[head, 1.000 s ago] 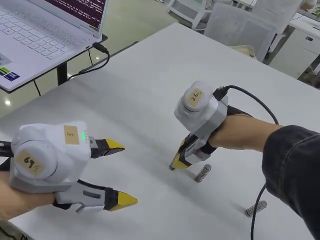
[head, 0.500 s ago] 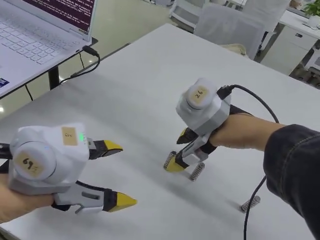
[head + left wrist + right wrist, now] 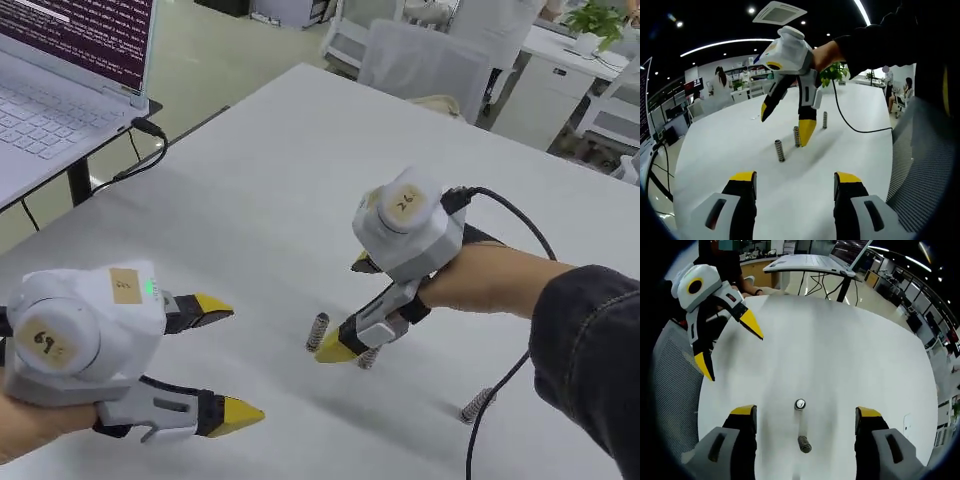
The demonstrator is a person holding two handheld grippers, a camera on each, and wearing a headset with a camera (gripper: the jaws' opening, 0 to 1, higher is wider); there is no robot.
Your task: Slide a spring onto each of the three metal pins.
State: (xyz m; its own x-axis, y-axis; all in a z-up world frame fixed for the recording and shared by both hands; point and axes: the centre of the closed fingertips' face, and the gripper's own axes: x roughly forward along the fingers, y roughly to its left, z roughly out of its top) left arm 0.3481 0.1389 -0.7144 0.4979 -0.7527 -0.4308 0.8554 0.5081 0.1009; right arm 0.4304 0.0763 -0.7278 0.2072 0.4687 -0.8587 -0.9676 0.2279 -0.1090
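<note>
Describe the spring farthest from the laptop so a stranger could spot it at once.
Start at the white table, then follow the black cable from the right gripper. One spring stands alone beside that cable; the other two springs cluster by the gripper's yellow tips.

We log the right gripper (image 3: 342,308): jaws shut a second ago with the tips pressed together, now spread wide. An upright spring (image 3: 317,331), unseen while the jaws were shut, now stands free. The lower jaw tip sits just beside it, not touching, and the upper tip is raised above it.
</note>
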